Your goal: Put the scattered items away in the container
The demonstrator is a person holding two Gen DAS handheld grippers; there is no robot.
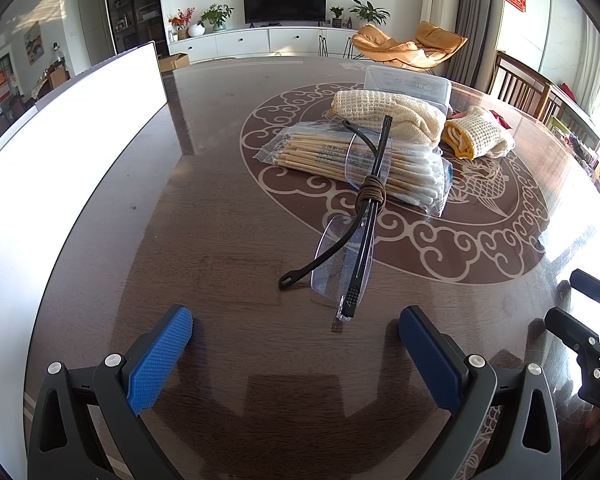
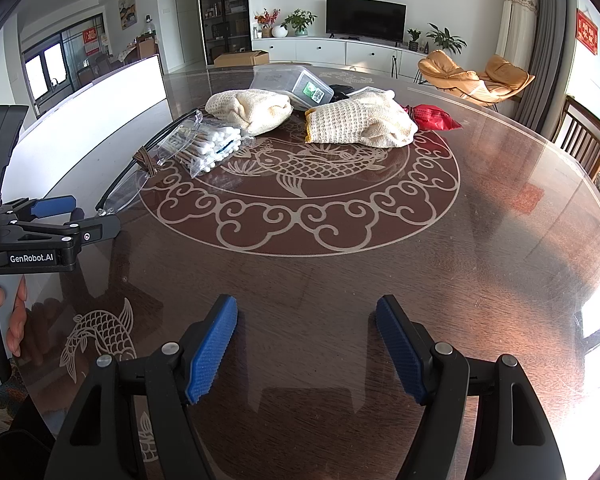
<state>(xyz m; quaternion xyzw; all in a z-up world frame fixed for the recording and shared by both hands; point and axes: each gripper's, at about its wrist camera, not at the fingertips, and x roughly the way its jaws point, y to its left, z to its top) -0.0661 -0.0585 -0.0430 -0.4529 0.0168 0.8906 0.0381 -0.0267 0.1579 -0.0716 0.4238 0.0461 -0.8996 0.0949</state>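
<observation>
Both grippers hang over a dark wooden table (image 2: 340,280) inlaid with a pale fish-and-cloud ring, each tilted downward toward the tabletop with nothing between its blue pads. The left gripper (image 1: 296,332) has its jaws spread wide apart above bare wood, its fingertips just short of the near end of a pair of clear safety glasses (image 1: 352,236). In the right wrist view the same tool shows from the side at the left edge, and a hand (image 2: 4,312) wraps its grey handle from below, thumb and fingers curled around it. The right gripper (image 2: 306,320) also stands open, its jaws parted over an empty patch of table, well apart from all the items. The glasses lie with black arms crossed and bound by a brown cord, their far end resting on a clear bag of cotton swabs (image 1: 356,164). Behind the bag lies a cream knitted glove (image 1: 388,114), and a second glove (image 1: 480,132) with a yellow cuff lies to its right. A clear plastic container (image 2: 296,82) sits tilted at the far side, touching the gloves, with a red packet (image 2: 432,116) just beside the second glove. None of the items is inside the container.
</observation>
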